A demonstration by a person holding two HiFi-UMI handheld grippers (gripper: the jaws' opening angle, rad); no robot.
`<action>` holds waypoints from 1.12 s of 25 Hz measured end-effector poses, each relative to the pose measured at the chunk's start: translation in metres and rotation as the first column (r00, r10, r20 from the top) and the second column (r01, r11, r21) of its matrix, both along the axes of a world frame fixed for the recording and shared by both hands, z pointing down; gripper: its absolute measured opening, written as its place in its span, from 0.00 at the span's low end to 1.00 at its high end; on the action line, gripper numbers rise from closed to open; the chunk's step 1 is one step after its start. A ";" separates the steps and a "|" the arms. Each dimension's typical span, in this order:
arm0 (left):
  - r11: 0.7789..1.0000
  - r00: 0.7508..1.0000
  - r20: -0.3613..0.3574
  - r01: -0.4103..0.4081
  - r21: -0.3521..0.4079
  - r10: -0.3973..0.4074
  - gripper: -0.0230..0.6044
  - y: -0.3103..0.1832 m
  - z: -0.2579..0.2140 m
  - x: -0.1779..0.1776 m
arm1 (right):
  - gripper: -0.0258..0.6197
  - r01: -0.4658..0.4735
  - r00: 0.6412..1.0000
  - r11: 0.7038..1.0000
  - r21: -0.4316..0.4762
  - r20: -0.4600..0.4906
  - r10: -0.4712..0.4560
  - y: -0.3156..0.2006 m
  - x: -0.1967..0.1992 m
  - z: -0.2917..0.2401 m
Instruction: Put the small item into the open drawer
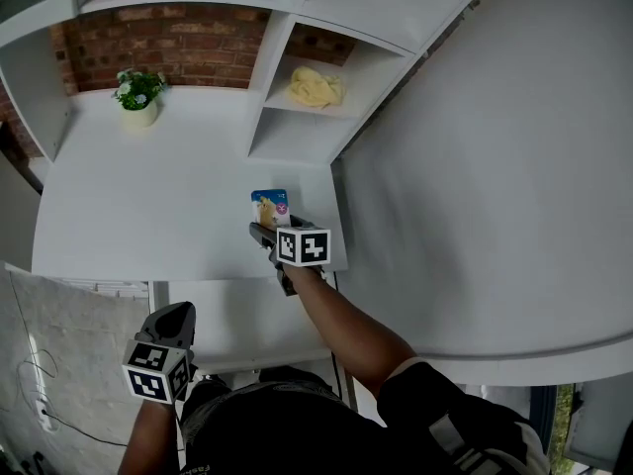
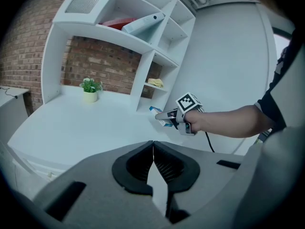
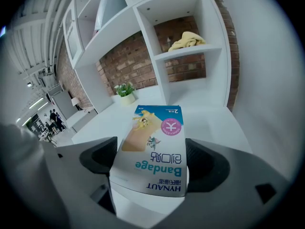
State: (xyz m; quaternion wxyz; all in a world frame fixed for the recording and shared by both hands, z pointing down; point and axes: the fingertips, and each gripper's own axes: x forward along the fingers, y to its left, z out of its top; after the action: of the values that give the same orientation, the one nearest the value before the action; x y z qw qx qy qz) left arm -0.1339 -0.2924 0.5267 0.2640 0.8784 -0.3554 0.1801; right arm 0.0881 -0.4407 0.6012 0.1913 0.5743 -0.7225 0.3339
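Note:
A small blue and white bandage box is clamped between the jaws of my right gripper. In the head view the box is held just above the white desk, near its right end, with my right gripper behind it. The left gripper view shows the same box sticking out of the right gripper. My left gripper hangs low in front of the desk, its jaws shut on nothing. A white panel below the desk's front edge looks like the pulled-out drawer.
A potted plant stands at the back left of the desk. A yellow cloth lies in a shelf cubby at the back right. A white wall closes off the right side. Cables lie on the floor at the left.

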 end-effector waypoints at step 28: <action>0.987 0.987 0.026 -0.159 0.023 0.158 0.07 0.019 0.005 0.065 | 0.71 -0.014 0.999 1.000 0.020 0.041 0.013 0.137 0.038 -0.021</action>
State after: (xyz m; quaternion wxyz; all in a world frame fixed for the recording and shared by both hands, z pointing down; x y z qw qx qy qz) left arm -0.0693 -0.2738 0.5318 0.2334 0.9049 -0.2898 0.2065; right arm 0.1258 -0.3039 0.5798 0.1682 0.5739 -0.7259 0.3395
